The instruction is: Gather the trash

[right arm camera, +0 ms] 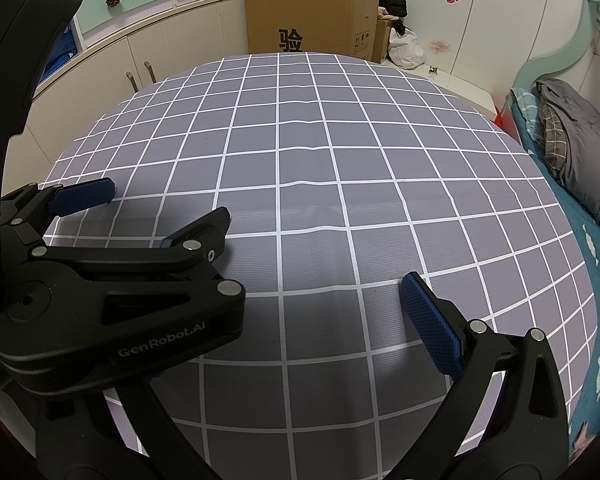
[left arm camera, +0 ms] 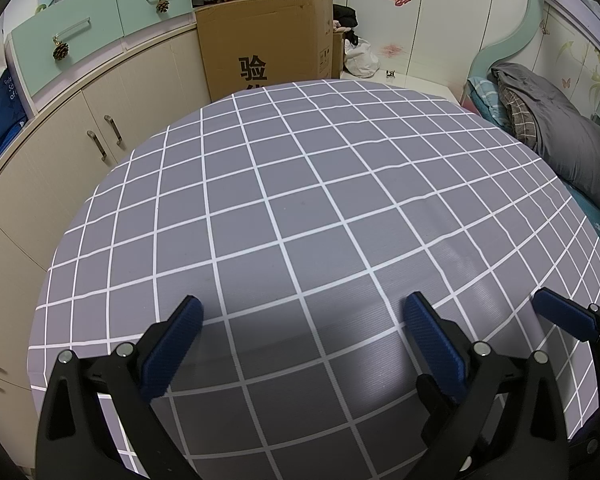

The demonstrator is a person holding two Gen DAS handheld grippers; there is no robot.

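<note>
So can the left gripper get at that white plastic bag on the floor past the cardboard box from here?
Probably not as things stand. The left gripper hangs open over the near table, and the white bag lies on the floor beyond the far edge, beside the cardboard box.

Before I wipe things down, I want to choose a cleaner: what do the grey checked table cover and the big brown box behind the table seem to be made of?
The grey checked table cover looks like woven fabric, matte: fine ribbing and soft wrinkles bend its white lines. The big brown box looks like plain corrugated cardboard, matte, with creased flaps and black printing.
</note>
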